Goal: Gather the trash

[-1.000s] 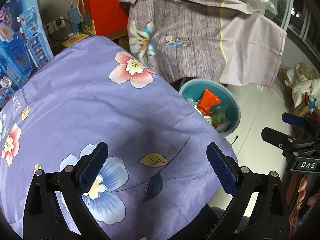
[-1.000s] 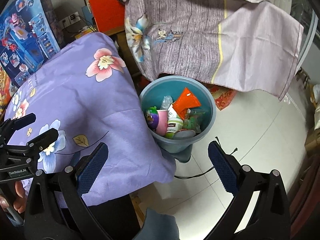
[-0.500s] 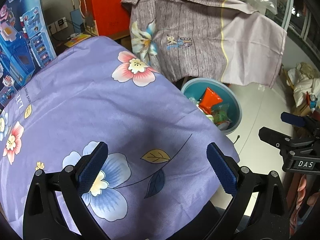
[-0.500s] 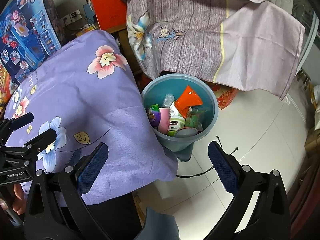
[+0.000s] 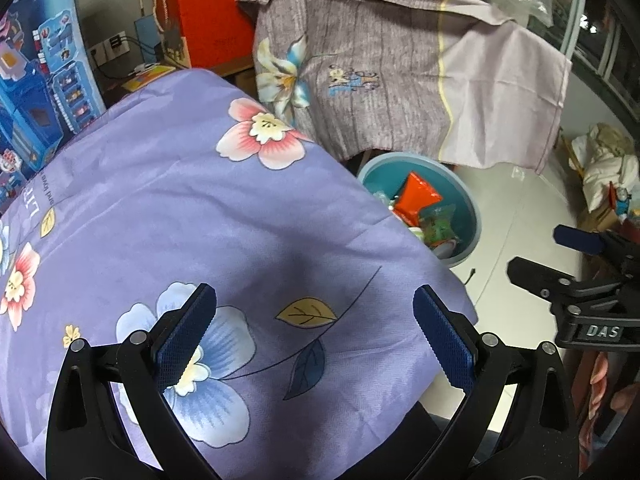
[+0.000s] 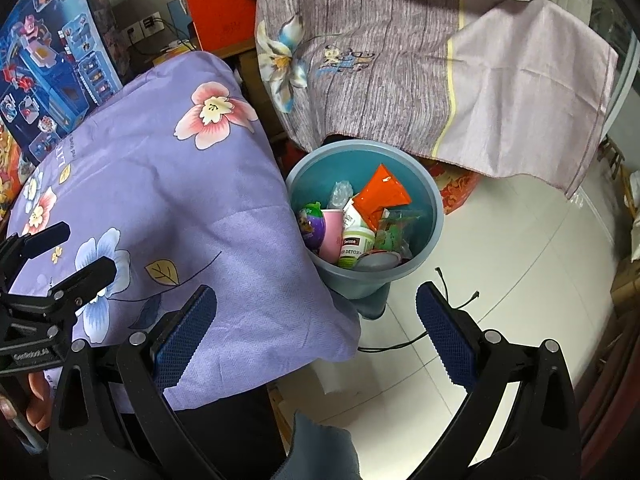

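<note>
Both wrist cameras look steeply down from above, the left over the purple floral cloth (image 5: 200,216), the right nearer the teal bin (image 6: 434,216); the 2 views share both

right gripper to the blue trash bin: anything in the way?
Nothing visible blocks it. The right gripper is open and empty, with the blue bin ahead of it, mouth open. The purple floral cloth only overlaps the bin's left rim, and the grey cloth hangs behind it.

White tub (image 6: 355,246) reads "Swisse", seemingly "Detox+".
</note>
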A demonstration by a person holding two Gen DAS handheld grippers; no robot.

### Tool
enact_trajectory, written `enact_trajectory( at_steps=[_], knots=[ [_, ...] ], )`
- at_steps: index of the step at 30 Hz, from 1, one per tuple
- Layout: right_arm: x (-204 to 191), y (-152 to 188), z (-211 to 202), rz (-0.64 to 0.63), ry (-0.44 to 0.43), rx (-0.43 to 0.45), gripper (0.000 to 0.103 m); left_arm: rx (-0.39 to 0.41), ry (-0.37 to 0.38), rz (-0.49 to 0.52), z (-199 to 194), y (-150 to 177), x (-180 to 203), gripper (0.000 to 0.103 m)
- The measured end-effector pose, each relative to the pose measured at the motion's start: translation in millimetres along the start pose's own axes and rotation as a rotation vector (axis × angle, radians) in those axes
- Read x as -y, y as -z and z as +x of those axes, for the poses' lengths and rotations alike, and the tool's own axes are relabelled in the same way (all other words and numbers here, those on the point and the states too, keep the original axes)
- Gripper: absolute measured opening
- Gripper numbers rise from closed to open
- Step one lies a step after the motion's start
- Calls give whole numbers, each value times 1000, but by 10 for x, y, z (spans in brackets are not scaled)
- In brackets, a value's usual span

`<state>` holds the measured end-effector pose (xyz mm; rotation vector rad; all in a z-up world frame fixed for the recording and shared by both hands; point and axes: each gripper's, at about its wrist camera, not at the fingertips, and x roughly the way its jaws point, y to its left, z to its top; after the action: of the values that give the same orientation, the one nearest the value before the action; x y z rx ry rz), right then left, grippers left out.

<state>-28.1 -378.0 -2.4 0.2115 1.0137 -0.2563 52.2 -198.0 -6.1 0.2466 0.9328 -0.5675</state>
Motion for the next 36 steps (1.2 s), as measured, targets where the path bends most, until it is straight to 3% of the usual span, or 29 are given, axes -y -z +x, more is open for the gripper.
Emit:
enact_trajectory(
  at_steps=[36],
  knots=[
    [8, 12, 122, 6, 7, -25, 96, 3, -45, 9, 69, 62, -22, 99]
  ],
)
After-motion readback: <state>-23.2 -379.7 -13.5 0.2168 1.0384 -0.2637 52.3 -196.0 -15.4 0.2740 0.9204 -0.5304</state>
